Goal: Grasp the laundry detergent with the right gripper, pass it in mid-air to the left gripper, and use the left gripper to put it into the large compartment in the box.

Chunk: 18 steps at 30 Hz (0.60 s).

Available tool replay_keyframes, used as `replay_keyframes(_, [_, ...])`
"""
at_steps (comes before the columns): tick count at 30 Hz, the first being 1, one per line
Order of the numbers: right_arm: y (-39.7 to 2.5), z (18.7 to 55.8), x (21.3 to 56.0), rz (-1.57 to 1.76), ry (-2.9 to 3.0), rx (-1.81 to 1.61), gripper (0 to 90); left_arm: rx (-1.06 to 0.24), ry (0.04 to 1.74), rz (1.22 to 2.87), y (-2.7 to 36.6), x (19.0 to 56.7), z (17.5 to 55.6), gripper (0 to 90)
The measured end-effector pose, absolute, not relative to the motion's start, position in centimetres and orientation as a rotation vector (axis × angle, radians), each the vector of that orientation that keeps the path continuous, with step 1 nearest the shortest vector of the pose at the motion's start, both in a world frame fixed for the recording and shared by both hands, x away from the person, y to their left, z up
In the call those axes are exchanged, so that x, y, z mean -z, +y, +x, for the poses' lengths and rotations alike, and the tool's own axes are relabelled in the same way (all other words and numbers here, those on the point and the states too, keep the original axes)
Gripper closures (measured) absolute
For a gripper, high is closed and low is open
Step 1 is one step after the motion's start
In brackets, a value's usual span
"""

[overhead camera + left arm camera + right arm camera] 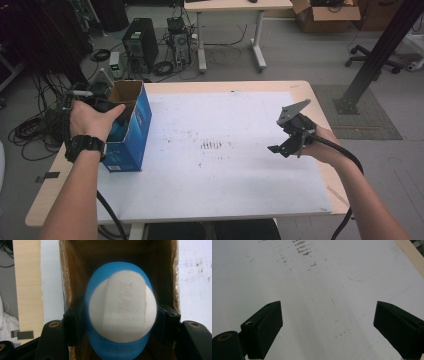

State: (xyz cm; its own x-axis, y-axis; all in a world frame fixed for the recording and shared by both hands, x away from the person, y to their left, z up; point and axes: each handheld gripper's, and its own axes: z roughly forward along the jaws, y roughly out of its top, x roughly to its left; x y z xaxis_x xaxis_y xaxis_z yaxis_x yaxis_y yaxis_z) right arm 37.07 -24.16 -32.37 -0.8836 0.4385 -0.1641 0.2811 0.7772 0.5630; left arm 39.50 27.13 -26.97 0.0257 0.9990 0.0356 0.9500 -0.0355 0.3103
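On the worktop point(300, 90), covered by a white sheet point(225, 170) with dark smudges near its middle, a blue box point(131, 131) with an open brown cardboard top stands at the left side. The left hand-held gripper point(121, 322) is clamped on a blue and white rounded object point(121, 312), its 2 jaws pressing either side, right at the box's opening. The right hand-held gripper point(328, 327) hovers over the bare sheet at the right side, well apart from the box, jaws spread wide with nothing between them.
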Motion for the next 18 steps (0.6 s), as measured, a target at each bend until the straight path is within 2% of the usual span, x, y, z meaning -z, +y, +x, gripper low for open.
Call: replay_keyframes(18, [-23.57,36.97,32.75,0.548,2.694,-0.777,8.3,-0.373,2.03,2.115,27.38,27.89,39.4,37.8])
